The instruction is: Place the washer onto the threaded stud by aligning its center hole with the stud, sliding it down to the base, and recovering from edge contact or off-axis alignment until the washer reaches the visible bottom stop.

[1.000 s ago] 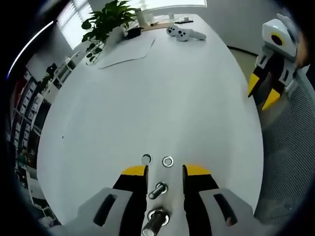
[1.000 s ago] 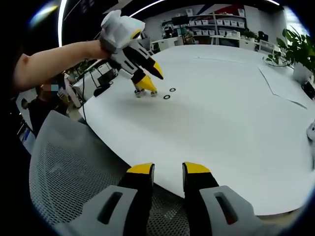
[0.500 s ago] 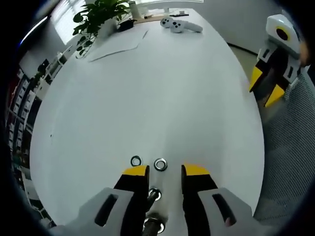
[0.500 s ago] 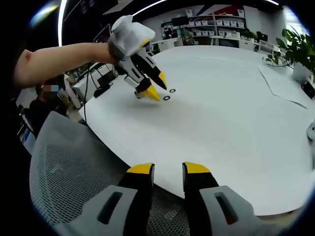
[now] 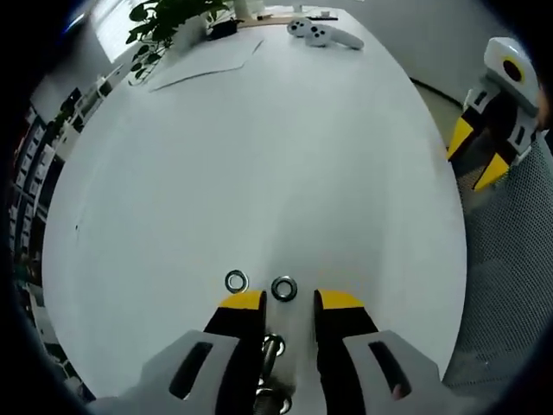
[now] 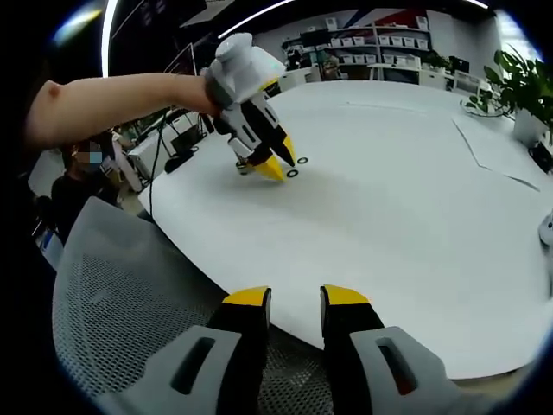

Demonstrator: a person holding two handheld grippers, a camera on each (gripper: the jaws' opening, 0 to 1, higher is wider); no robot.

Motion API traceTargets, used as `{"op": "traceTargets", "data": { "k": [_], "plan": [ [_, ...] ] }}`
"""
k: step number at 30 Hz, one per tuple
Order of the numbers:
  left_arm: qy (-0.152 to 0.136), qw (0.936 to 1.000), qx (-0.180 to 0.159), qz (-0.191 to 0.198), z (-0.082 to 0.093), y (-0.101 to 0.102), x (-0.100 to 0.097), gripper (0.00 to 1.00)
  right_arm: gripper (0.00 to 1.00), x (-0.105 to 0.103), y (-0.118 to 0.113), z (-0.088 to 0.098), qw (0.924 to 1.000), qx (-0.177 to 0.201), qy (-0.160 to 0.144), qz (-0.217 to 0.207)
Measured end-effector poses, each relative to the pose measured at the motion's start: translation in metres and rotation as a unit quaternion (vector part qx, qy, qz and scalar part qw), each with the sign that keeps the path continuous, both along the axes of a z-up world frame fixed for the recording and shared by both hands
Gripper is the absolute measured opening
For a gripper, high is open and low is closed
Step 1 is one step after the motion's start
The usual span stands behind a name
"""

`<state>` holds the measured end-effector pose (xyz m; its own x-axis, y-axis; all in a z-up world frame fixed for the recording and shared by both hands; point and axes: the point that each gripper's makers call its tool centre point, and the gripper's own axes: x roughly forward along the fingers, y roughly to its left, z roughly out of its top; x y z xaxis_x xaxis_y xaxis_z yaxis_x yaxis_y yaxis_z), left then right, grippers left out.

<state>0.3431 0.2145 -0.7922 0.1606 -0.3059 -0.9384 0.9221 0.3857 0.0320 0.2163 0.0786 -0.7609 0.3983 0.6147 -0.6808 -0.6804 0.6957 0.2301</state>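
Two metal washers lie side by side on the white table (image 5: 259,156), the left washer (image 5: 236,281) and the right washer (image 5: 284,289), just beyond my left gripper's (image 5: 289,301) yellow tips. That gripper is open, and a threaded stud (image 5: 272,348) stands in the gap between its jaws, with a second stud (image 5: 270,399) nearer the camera. In the right gripper view a hand holds the left gripper (image 6: 275,166) tilted down beside the washers (image 6: 292,173). My right gripper (image 6: 296,298) is open and holds nothing, hovering at the table's near edge.
A grey mesh chair (image 6: 112,294) sits below the table edge under the right gripper (image 5: 488,112). At the far end are a potted plant (image 5: 164,22), paper sheets (image 5: 203,73) and a white game controller (image 5: 324,33). A person sits at the left (image 6: 73,177).
The left gripper has moved forward and tipped down toward the washers, so the studs now sit deeper between its jaws. The right gripper has stayed still.
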Motion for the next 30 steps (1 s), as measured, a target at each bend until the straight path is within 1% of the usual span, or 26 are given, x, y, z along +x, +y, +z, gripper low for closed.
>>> {"op": "traceTargets", "data": {
  "k": [3,4,9,15,16,18,23,25,28,30],
  "plan": [
    [0.009,0.9999,0.005,-0.002,-0.0030,0.0010,-0.0012,0.20,0.25,0.0001,-0.0001,-0.0001,1.0000,0.000,0.000,0.000],
    [0.009,1.0000,0.001,0.001,-0.0019,-0.0003,-0.0001,0.20,0.25,0.0001,-0.0002,-0.0002,1.0000,0.000,0.000,0.000],
    [0.015,0.9999,0.004,0.000,-0.0023,-0.0003,0.0003,0.21,0.25,0.0005,-0.0005,-0.0003,1.0000,0.000,0.000,-0.002],
    [0.018,0.9997,0.011,-0.015,-0.0027,-0.0023,0.0018,0.20,0.25,0.0000,-0.0001,0.0000,1.0000,0.000,0.001,-0.002],
    [0.018,0.9997,0.010,-0.016,-0.0027,-0.0023,0.0030,0.18,0.25,0.0000,-0.0001,-0.0001,1.0000,0.000,0.001,-0.001],
    [0.018,0.9996,0.015,-0.016,-0.0027,-0.0019,0.0046,0.16,0.25,0.0001,-0.0003,-0.0002,1.0000,-0.001,0.001,-0.001],
    [0.021,0.9991,0.027,-0.026,-0.0033,-0.0031,0.0045,0.16,0.25,0.0007,-0.0006,-0.0003,1.0000,0.000,0.000,-0.003],
    [0.021,0.9985,0.035,-0.036,-0.0036,-0.0043,0.0037,0.15,0.25,0.0005,-0.0004,-0.0003,1.0000,0.000,0.000,-0.001],
    [0.021,0.9977,0.045,-0.047,-0.0037,-0.0070,0.0021,0.13,0.25,0.0007,-0.0004,0.0001,1.0000,0.001,0.000,-0.003],
    [0.023,0.9975,0.048,-0.046,-0.0035,-0.0074,0.0024,0.11,0.25,0.0008,-0.0005,0.0001,1.0000,0.002,0.000,-0.003]
  ]
}}
